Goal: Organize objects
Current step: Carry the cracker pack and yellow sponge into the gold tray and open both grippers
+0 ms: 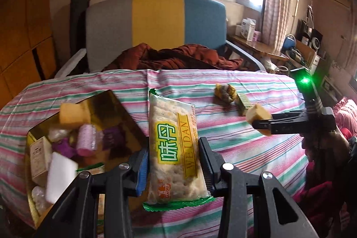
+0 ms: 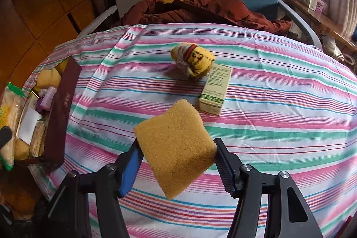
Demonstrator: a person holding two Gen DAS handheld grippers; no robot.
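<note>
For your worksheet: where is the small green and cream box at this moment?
In the right wrist view the small box lies on the striped cloth, right of centre, touching the rolled yellow towel behind it and beyond the held sponge.

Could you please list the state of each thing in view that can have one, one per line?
Left gripper: shut on the cracker packet.
Cracker packet: sealed, held above the cloth.
Right gripper: shut on the sponge.
Sponge: held in the air, tilted.
Gold box: open, partly filled.
Small carton: closed, lying on the cloth.
Yellow rolled towel: rolled up, on the cloth beside the carton.
</note>
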